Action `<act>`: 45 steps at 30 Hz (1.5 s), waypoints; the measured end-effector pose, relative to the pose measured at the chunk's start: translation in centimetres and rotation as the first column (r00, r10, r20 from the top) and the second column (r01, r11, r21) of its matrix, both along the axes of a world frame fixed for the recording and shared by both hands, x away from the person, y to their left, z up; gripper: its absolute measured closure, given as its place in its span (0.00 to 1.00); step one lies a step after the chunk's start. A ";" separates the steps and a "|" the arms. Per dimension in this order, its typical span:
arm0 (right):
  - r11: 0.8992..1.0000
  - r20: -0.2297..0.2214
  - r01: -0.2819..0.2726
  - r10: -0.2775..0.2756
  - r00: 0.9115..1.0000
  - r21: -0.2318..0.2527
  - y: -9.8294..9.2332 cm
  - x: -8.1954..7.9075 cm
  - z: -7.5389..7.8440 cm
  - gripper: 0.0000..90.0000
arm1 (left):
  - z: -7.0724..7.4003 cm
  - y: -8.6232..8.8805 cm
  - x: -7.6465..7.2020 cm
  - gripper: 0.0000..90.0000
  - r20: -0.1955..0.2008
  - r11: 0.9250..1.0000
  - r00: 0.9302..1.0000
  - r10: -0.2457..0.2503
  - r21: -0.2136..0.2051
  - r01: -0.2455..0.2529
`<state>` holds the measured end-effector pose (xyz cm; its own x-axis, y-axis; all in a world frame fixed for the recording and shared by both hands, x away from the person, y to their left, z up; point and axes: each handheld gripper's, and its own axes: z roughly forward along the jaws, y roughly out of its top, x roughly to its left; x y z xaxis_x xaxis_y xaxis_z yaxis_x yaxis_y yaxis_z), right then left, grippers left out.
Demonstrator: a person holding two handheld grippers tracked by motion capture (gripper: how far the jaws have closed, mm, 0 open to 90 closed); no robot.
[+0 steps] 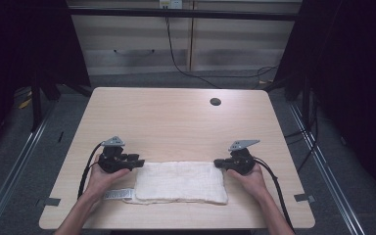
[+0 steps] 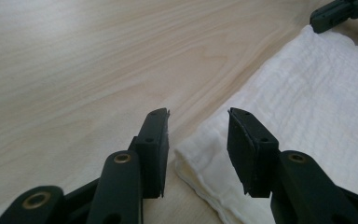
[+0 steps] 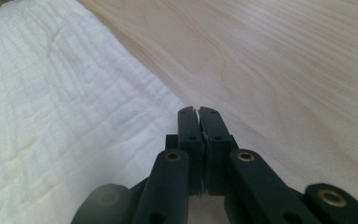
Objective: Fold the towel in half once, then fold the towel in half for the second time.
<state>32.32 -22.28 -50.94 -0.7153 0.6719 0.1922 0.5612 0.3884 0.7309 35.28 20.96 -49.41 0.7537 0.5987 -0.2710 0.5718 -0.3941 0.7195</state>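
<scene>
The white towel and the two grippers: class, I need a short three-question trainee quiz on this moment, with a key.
1. True or false: the left gripper has its jaws apart at a corner of the white towel.
2. The right gripper is: A open, B shut, C hidden.
3. What dark round feature marks the table near its far edge?

Key: 1 true; 2 B; 3 the hole.

Left gripper [image 1: 138, 163] low, held in left hand [image 1: 103, 180], jaws parted, pointing inward. Right gripper [image 1: 217, 162] in right hand [image 1: 250, 181], jaws pressed together, facing left one. Forearms angled in.
</scene>
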 end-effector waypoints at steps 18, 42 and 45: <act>1.000 -0.007 0.010 -0.010 1.000 0.008 -0.2 0.1 0.0 0.99 | -1.4 0.0 -1.3 0.90 0.036 0.999 0.999 -0.033 0.023 0.032; 0.997 0.060 0.030 -0.035 0.998 0.073 -1.0 -0.1 2.4 0.99 | -0.1 -0.2 -1.1 0.96 0.039 0.995 0.999 -0.011 -0.094 0.014; 0.995 0.074 0.034 -0.040 0.996 0.090 -1.3 -0.2 3.1 0.99 | 0.4 -0.1 -1.0 0.96 0.047 0.995 0.999 -0.006 -0.099 0.011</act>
<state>32.16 -23.61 -47.83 -0.7050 0.6809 0.1982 0.5154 0.3000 0.8027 34.24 20.83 -49.04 0.7719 0.5641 -0.2934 0.5336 -0.3238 0.7813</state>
